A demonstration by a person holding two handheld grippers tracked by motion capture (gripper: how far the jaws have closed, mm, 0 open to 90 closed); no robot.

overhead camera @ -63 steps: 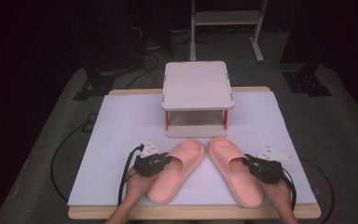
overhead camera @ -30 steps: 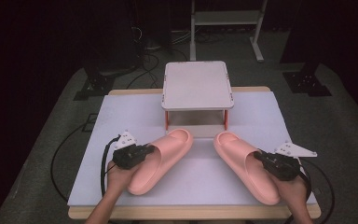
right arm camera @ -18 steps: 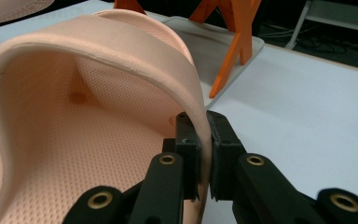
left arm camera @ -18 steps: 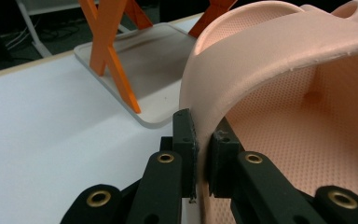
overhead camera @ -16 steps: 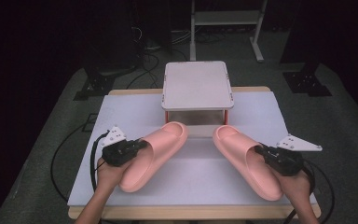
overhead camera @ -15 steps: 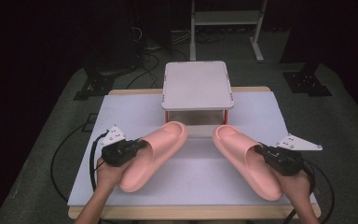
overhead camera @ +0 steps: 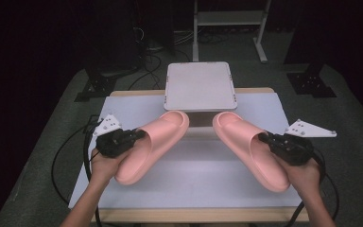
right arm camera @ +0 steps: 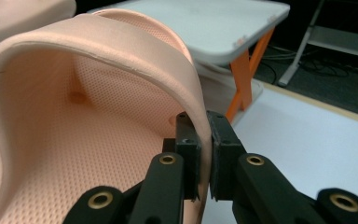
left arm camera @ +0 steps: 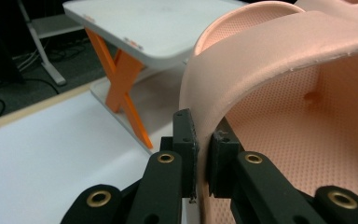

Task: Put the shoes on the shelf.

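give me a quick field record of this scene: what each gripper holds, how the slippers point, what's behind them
left gripper: shut on the strap edge of the left pink slipper
right gripper: shut on the strap edge of the right pink slipper
slipper layout: toes point toward the rack and lean toward each other, heels spread apart
behind: small white shoe rack with orange crossed legs
surface: white mat on a wooden table

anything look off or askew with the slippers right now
Nothing damaged or spilled. The left slipper and right slipper splay apart, toes angled inward toward the small white rack. Each is pinched at its strap edge by the left gripper and right gripper.
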